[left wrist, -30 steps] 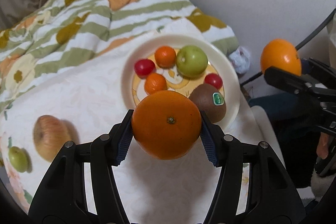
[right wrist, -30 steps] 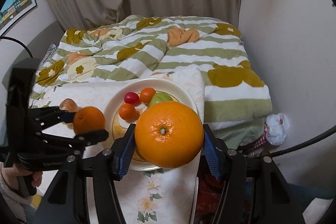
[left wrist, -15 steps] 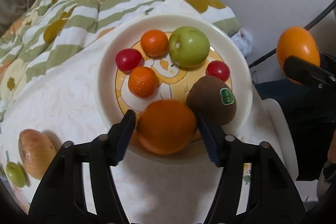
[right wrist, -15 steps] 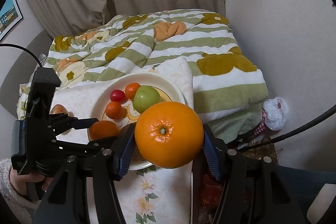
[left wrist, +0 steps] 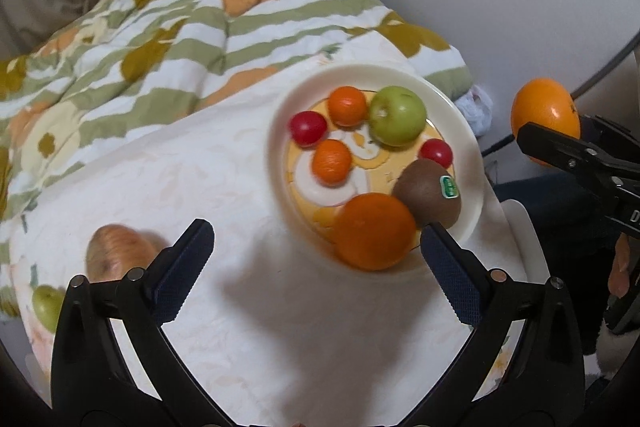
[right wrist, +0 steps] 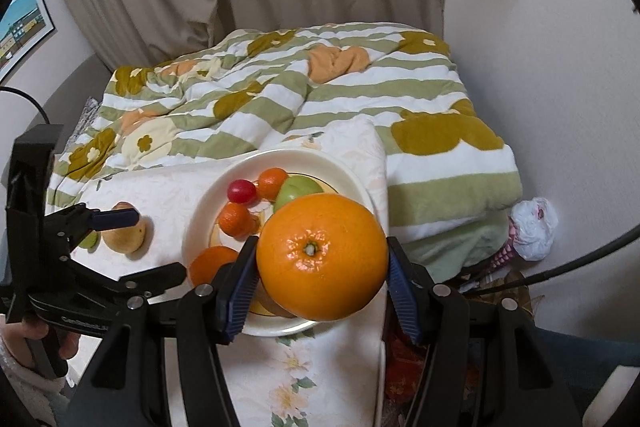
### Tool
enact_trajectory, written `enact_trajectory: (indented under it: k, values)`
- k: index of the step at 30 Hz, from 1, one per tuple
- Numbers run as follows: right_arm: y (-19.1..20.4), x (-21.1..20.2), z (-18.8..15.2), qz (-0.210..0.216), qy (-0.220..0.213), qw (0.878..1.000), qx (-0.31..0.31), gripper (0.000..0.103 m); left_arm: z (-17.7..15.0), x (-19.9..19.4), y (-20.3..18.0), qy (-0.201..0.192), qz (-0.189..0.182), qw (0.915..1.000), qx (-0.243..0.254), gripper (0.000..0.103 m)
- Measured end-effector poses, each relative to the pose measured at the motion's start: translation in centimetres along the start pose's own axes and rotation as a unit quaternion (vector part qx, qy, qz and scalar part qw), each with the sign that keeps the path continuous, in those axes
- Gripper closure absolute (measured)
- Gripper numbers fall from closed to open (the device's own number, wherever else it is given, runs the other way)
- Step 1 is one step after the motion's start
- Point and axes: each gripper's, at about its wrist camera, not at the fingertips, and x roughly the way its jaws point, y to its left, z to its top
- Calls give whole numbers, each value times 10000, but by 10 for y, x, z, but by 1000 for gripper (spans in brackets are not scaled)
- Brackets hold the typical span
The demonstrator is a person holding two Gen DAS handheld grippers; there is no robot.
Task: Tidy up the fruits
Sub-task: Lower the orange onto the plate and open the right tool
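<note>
At the far left of the left wrist view a small green fruit [left wrist: 47,308] and a tan, blotchy pear [left wrist: 116,254] lie on the white embossed cloth [left wrist: 192,179]. The left gripper [left wrist: 316,259] has just been opening; its two black fingers with ribbed blue pads now stand spread wide with only cloth between them. Just right of centre sits one round cream plate [left wrist: 474,163] with a yellow pattern, and it holds seven fruits: two glossy red tomatoes, one [left wrist: 307,127] at its left and one [left wrist: 437,153] at its right; two small dimpled mandarins [left wrist: 347,105] [left wrist: 331,162]; one smooth green apple [left wrist: 397,115]; one fuzzy brown kiwi [left wrist: 430,195] with a green sticker; and one large orange [left wrist: 374,231] resting on the near rim, touching the kiwi, free of both pads. Behind lies a quilted blanket [left wrist: 168,39], striped green and white with ochre flowers. In the right wrist view the right gripper [right wrist: 322,281] pinches a second large orange [right wrist: 322,257], pebbled and shiny, stem end facing the camera, held above the plate's near right edge.
</note>
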Motion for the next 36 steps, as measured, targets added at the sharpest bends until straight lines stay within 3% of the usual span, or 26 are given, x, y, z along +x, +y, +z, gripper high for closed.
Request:
enact_trajectory:
  k: [14,29,30,32,34,36]
  values:
    - [48,43,10,632,249,9958,-610,47,-27,-28,44,-93,409,9970,-646,0]
    - [57,82,8,768,517,9942,-549,47,-61,-41,67,-67,730,9903,-1182,0]
    - [56,81,8,791,481,9943,-521,44,-64,-43,68,-68,747,9897,-1222,0]
    - [56,73,9,917,261,9942,-487,13,-66,-44,68,-68,780,9888,-1272,0]
    - [56,65,10,944,55,9941,-525,2,-71,-47,68,-70,833,9876,-1329,0]
    - [58,59,8,895,-44,9940,-634,2,-76,-50,68,-60,901,9863,-1380,0]
